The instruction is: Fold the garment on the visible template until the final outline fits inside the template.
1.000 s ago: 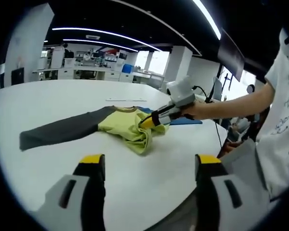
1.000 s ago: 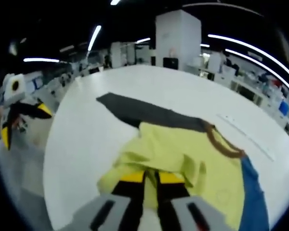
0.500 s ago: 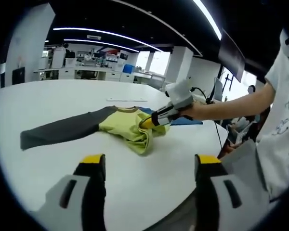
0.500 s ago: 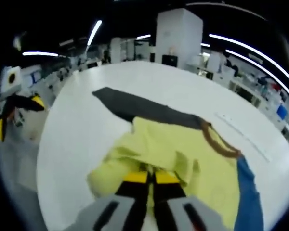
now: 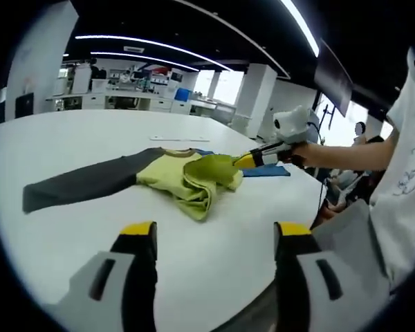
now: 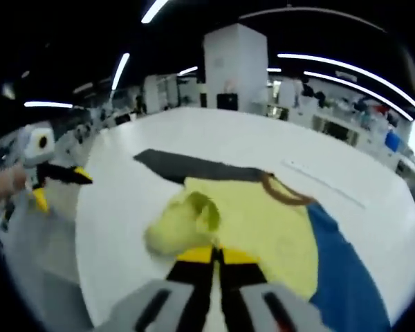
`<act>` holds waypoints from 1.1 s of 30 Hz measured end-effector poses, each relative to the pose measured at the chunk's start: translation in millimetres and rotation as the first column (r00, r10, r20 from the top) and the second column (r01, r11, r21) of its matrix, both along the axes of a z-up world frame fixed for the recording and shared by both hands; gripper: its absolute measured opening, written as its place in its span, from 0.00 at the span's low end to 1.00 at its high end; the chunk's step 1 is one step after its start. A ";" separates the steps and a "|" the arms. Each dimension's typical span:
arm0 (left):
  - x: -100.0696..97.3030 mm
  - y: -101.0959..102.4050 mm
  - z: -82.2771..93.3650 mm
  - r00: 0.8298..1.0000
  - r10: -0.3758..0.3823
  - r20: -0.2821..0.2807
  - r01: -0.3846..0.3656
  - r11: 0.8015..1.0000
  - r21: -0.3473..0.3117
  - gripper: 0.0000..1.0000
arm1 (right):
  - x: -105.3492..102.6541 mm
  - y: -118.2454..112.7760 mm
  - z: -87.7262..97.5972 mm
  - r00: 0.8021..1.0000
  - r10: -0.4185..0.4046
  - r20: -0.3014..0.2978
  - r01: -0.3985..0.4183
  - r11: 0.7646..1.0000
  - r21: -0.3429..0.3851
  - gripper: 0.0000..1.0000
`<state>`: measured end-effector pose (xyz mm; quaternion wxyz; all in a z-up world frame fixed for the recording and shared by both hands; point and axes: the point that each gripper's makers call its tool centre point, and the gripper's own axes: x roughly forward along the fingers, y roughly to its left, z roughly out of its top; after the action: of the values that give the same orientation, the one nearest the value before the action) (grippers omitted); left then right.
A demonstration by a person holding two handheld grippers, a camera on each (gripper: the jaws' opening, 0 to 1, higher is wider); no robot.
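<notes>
A soft shirt (image 5: 183, 176) lies in the middle of the left gripper view, on a big white table (image 5: 69, 138) that looks smooth and round at its edge. The shirt's body is yellow-green and bunched into folds. One long dark grey sleeve (image 5: 79, 183) lies flat toward the left of the frame. A brown collar (image 6: 282, 194) curves at the shirt's top in the right gripper view.

A flat blue template (image 6: 342, 270) lies under the shirt at the lower right of that view. Part of it is hidden by the cloth.

The right gripper (image 5: 238, 162) comes in from the right of the left gripper view. Its yellow-tipped jaws are pinched tight on a lifted flap of the yellow cloth. A person's hand (image 5: 308, 149) holds it.

The left gripper (image 5: 214, 238) hangs over bare table at the bottom of its view, jaws wide apart and holding nothing.

Behind is a large office with long ceiling lights (image 5: 152, 47), a white pillar (image 6: 235, 69) and far desks, too blurry to make out.
</notes>
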<state>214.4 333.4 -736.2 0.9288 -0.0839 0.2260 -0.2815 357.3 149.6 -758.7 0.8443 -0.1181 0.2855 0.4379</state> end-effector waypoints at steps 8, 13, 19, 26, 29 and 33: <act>11.8 -3.0 -10.7 0.999 -0.015 -0.033 0.016 0.999 0.031 0.57 | -23.9 -48.5 0.4 0.996 -0.086 -0.031 0.087 0.996 0.016 0.00; 21.8 -9.2 -14.9 0.998 -0.010 -0.054 0.012 0.999 0.043 0.50 | -36.2 -71.3 -2.9 0.988 -0.141 -0.056 0.143 0.989 0.029 0.00; 45.6 -3.5 -26.1 0.995 0.016 -0.099 -0.009 0.997 0.070 0.35 | -50.3 -98.3 -11.6 0.980 -0.187 -0.066 0.188 0.982 0.004 0.00; 80.6 -7.4 -46.3 0.990 0.044 -0.135 -0.034 0.997 0.074 0.30 | -59.7 -116.1 -23.9 0.965 -0.241 -0.099 0.242 0.970 0.000 0.00; 99.1 -7.9 -61.0 0.985 0.066 -0.161 -0.054 0.996 0.074 0.27 | -61.6 -117.1 -26.8 0.961 -0.253 -0.110 0.255 0.967 0.003 0.00; 113.6 -10.6 -71.1 0.978 0.101 -0.182 -0.086 0.992 0.089 0.25 | -64.8 -118.7 -28.5 0.957 -0.263 -0.120 0.266 0.964 0.007 0.00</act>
<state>328.0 322.8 -807.4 0.9184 -0.0831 0.3188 -0.2190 292.5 30.9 -787.2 0.8782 -0.0432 0.3430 0.3304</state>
